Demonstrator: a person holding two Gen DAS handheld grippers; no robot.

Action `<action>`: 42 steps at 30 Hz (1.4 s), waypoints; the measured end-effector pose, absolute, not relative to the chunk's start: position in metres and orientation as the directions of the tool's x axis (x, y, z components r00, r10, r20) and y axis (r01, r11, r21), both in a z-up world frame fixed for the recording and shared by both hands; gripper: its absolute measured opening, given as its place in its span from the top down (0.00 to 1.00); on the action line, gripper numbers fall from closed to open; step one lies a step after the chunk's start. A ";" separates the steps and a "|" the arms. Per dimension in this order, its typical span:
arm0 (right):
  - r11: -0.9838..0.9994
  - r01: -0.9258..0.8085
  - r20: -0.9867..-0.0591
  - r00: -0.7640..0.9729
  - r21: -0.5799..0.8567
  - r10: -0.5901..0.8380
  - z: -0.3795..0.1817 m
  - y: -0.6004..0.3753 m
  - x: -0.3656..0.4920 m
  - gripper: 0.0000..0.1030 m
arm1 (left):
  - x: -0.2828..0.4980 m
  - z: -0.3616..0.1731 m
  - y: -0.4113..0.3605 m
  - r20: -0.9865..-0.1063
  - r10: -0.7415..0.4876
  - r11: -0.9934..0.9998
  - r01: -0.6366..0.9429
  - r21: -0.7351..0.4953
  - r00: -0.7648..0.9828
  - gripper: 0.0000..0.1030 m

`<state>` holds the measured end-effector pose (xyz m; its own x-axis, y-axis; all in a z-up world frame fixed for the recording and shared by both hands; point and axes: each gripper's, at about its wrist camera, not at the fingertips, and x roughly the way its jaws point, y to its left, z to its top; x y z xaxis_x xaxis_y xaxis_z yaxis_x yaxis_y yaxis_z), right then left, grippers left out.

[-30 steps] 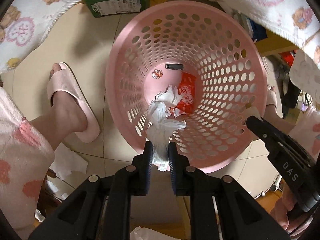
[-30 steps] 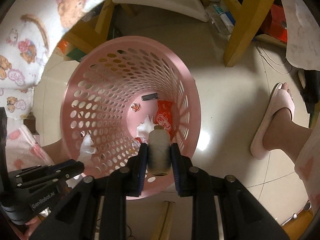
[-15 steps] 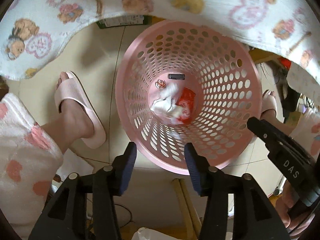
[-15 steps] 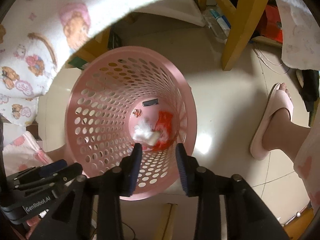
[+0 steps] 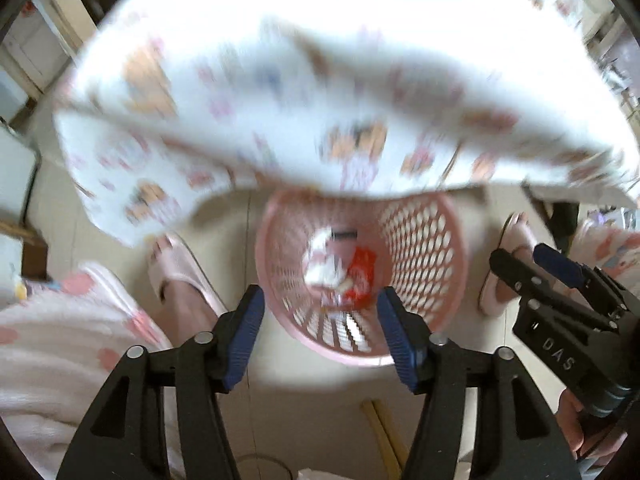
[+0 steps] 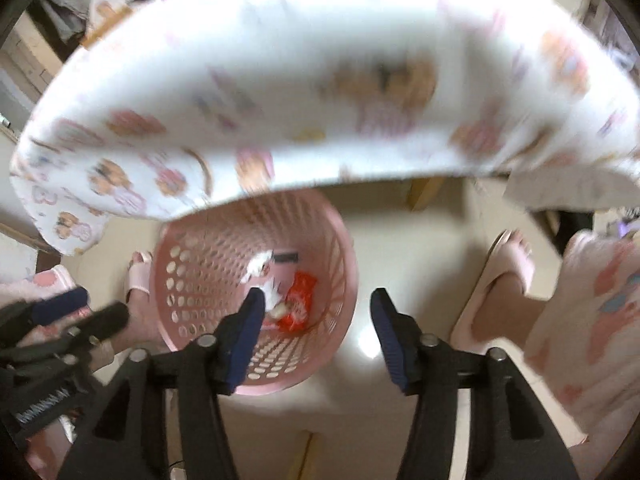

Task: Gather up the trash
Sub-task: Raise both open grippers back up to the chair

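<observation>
A pink perforated waste basket (image 5: 424, 240) stands on the floor below both grippers; it also shows in the right wrist view (image 6: 200, 264). White crumpled tissue (image 5: 320, 264) and a red wrapper (image 5: 362, 272) lie at its bottom, with a small dark item (image 6: 286, 257) beside them. My left gripper (image 5: 320, 324) is open and empty above the basket's near rim. My right gripper (image 6: 316, 328) is open and empty above the basket's right side. Each gripper shows in the other's view, the right one (image 5: 560, 320) at the edge and the left one (image 6: 60, 328) likewise.
A white tablecloth with a bear print (image 5: 320, 100) hangs over the far half of both views. The person's feet in pink slippers (image 5: 180, 272) (image 6: 508, 268) stand on either side of the basket on the cream tiled floor. A yellow wooden leg (image 6: 424, 192) stands behind.
Both grippers let go of their trash, a tissue and a pale roll, which dropped into the basket. Both jaws opened wide and both grippers have risen, bringing the tablecloth into view.
</observation>
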<state>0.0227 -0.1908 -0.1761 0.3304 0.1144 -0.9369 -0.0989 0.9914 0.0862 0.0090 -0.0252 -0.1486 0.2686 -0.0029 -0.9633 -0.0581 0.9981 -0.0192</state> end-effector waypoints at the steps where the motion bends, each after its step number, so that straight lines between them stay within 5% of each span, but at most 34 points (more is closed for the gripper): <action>1: 0.992 -0.105 -0.929 0.355 0.075 0.108 -0.169 -0.190 0.022 0.40 | 0.007 -0.139 -0.024 -0.953 0.009 0.998 -0.059 -0.009 0.304 0.36; 4: 0.990 -0.122 -0.896 0.429 0.071 0.117 -0.142 -0.190 0.019 0.34 | 0.004 -0.122 -0.022 -0.923 0.072 0.996 -0.070 0.049 0.378 0.23; 19: 0.986 -0.167 -0.684 0.717 0.024 0.138 -0.047 -0.207 -0.008 0.03 | -0.022 -0.041 -0.020 -0.769 0.071 0.997 -0.074 0.030 0.635 0.10; 42: 0.978 -0.207 -0.367 0.913 -0.036 0.179 0.068 -0.201 0.073 0.00 | 0.052 0.072 0.066 -0.541 0.180 0.982 -0.182 0.049 0.821 0.02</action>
<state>0.0726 -0.2012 0.0678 0.9126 0.1795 -0.3672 -0.2066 0.9778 -0.0356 0.0525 0.0660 0.0721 0.8213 0.1798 -0.5414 -0.1824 0.9820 0.0494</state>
